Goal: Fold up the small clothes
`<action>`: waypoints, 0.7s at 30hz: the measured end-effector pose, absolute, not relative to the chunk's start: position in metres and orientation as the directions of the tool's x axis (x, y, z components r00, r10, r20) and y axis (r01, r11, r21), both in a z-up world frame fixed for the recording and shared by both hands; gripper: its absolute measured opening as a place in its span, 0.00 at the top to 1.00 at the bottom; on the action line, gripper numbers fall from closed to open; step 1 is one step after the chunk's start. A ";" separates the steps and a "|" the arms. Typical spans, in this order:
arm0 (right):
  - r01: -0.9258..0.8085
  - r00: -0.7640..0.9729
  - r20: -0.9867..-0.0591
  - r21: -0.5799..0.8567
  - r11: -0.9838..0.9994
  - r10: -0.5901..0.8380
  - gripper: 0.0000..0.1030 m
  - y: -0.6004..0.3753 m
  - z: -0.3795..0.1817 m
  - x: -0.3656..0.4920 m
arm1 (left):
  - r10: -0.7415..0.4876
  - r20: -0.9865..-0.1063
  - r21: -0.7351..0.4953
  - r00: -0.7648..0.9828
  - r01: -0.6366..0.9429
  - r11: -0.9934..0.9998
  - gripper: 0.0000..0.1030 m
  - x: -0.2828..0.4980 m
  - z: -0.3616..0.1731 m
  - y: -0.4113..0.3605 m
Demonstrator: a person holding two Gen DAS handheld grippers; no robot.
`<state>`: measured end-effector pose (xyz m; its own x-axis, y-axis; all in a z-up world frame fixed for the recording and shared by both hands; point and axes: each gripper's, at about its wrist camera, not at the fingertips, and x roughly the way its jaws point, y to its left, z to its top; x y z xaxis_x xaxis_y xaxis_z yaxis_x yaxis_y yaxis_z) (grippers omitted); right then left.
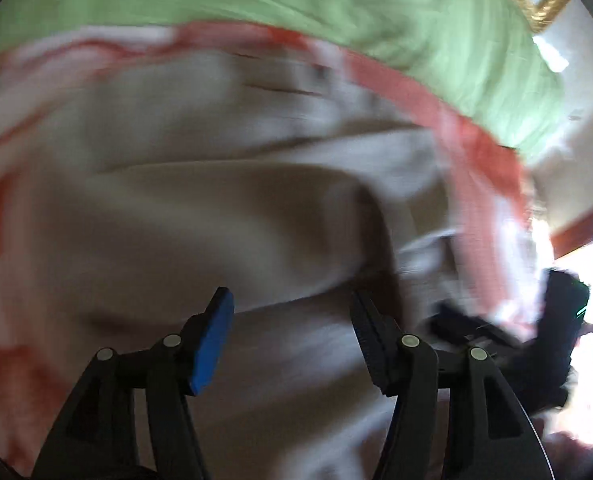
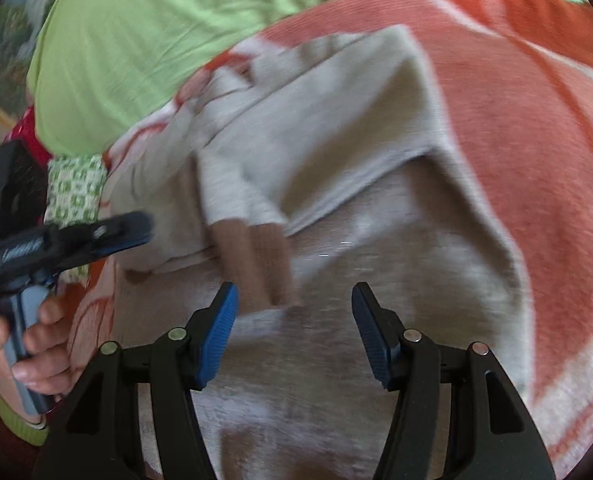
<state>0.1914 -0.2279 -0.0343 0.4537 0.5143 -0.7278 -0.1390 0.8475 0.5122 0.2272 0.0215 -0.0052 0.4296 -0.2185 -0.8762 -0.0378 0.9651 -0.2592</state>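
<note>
Beige knit garment [image 2: 336, 168] is lying half-folded on the orange-and-white blanket [image 2: 536, 120], both grippers [image 1: 292, 336] [image 2: 294, 332] hovering wide, holding nothing.

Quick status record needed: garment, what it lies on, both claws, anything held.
garment: beige top, partly folded, brown cuffs lying across its middle
surface: orange and white blanket over a green sheet
left claw: open, nothing between its pads, over the beige cloth
right claw: open, empty, just short of the cuffs
left hand: gripping the left tool's handle, at the top's left edge
view quality: left wrist view heavily blurred
</note>
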 end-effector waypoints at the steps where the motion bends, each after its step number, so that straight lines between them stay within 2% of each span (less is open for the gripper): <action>1: -0.163 0.450 -0.731 0.497 0.852 0.512 0.40 -0.219 -0.035 0.193 | -0.106 -0.891 -0.160 0.442 -0.088 0.983 0.37 0.216 -0.009 0.037; 2: -0.191 0.449 -0.740 0.467 0.863 0.500 0.39 -0.209 -0.037 0.196 | 0.013 -0.899 -0.054 0.438 -0.140 0.989 0.37 0.206 -0.017 0.054; 4: -0.253 0.468 -0.768 0.357 0.899 0.437 0.39 -0.188 -0.040 0.201 | 0.132 -0.908 0.059 0.397 -0.193 0.979 0.37 0.201 -0.036 0.074; 5: -0.270 0.464 -0.782 0.322 0.907 0.416 0.50 -0.182 -0.042 0.205 | 0.184 -0.912 0.108 0.366 -0.219 0.970 0.39 0.202 -0.048 0.084; 6: -0.293 0.433 -0.794 0.323 0.900 0.426 0.67 -0.178 -0.043 0.212 | 0.209 -0.914 0.132 0.347 -0.234 0.963 0.40 0.204 -0.055 0.089; 7: -0.305 0.399 -0.801 0.342 0.889 0.445 0.94 -0.176 -0.041 0.218 | 0.215 -0.918 0.137 0.334 -0.241 0.961 0.42 0.207 -0.063 0.096; 9: -0.340 0.401 -0.777 0.366 0.866 0.485 0.94 -0.179 -0.021 0.225 | 0.231 -0.911 0.143 0.340 -0.265 0.954 0.41 0.214 -0.066 0.100; 11: -0.367 0.401 -0.696 0.474 0.800 0.596 0.94 -0.195 0.015 0.232 | 0.256 -0.897 0.150 0.360 -0.298 0.943 0.41 0.223 -0.063 0.102; 14: -0.387 0.401 -0.471 0.690 0.611 0.786 0.94 -0.237 0.075 0.245 | 0.289 -0.870 0.134 0.400 -0.372 0.918 0.41 0.239 -0.054 0.105; 16: -0.408 0.436 -0.334 0.754 0.514 0.836 0.94 -0.270 0.106 0.249 | 0.325 -0.851 0.131 0.412 -0.432 0.892 0.41 0.245 -0.049 0.109; 18: -0.393 0.473 -0.325 0.754 0.527 0.819 0.94 -0.295 0.113 0.252 | 0.343 -0.846 0.120 0.408 -0.482 0.868 0.40 0.247 -0.048 0.115; 21: -0.261 0.488 -0.448 0.744 0.615 0.749 0.94 -0.322 0.076 0.270 | 0.309 -0.860 0.054 0.407 -0.530 0.846 0.40 0.244 -0.050 0.129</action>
